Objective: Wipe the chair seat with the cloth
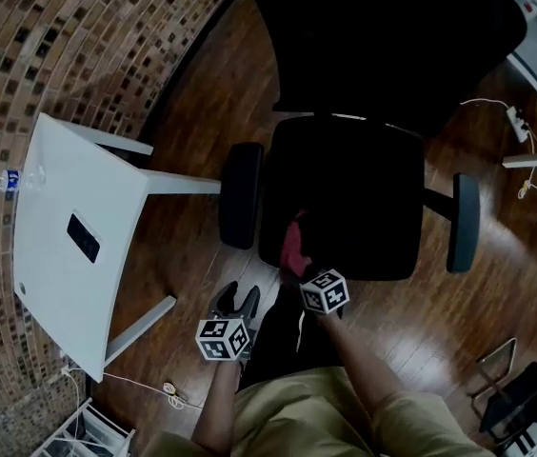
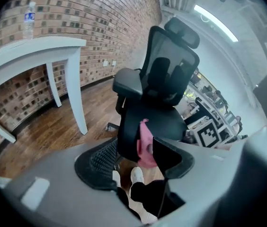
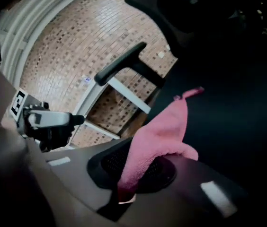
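Note:
The black office chair's seat (image 1: 349,193) faces me. A pink cloth (image 1: 294,244) lies over the seat's near left edge, and my right gripper (image 1: 300,263) is shut on it. In the right gripper view the cloth (image 3: 159,134) bunches between the jaws of the right gripper (image 3: 138,174) and drapes against the dark seat (image 3: 233,126). My left gripper (image 1: 237,302) is open and holds nothing, low over the floor just left of the seat's front. In the left gripper view the left gripper (image 2: 136,162) frames the seat (image 2: 159,119) and the hanging cloth (image 2: 145,145).
A white table (image 1: 54,255) stands at the left with a dark flat object (image 1: 83,238) and a water bottle (image 1: 7,181) on it, against a curved brick wall (image 1: 49,36). Armrests (image 1: 242,194) (image 1: 464,222) flank the seat. A power strip (image 1: 518,122) lies on the floor. My shoes (image 2: 137,175) are below.

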The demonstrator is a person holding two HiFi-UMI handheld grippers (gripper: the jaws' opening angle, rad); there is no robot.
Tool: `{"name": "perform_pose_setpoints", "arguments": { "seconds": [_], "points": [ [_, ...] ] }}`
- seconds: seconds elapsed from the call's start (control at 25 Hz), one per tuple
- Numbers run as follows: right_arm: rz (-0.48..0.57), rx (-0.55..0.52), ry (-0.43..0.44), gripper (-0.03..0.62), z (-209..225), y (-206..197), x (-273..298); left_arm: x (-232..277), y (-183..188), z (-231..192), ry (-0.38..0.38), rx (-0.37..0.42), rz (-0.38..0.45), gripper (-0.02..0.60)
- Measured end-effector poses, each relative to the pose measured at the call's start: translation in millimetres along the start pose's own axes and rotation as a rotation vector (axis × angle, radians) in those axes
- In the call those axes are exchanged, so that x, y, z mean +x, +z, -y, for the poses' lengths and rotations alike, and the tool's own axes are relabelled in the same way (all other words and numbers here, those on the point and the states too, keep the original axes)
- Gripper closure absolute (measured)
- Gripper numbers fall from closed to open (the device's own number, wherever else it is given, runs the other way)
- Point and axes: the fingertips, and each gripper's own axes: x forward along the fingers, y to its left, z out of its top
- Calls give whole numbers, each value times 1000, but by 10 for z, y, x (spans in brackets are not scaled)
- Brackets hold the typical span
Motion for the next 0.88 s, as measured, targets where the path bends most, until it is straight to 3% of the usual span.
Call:
{"name": "perform_pose_setpoints", "arguments": {
  "seconds": [0.12,0.28,0.4,0.6,0.72,0.88],
  "points": [
    [-115,-97,27,580,-277,-79,625,-126,36,-144,25,-13,22,359],
    [-274,-157,-8,579,17,-352,653,-161,-4,-235,35,-29,17,359],
    [-315,-159,-71,579,354,-527,127,-109,-35,-158,9,-24,-2,359],
    [-186,121,-349,579,1405,-752,-1335,102,-19,156,-63,-10,-18,359],
    [-129,172,-500,580,1889,-792,-2113,203,3,299,-100,10,-25,359],
    [-109,252,-625,580,2175,-910,-2683,242,27,364,-118,23,-27,359]
  ]
}}
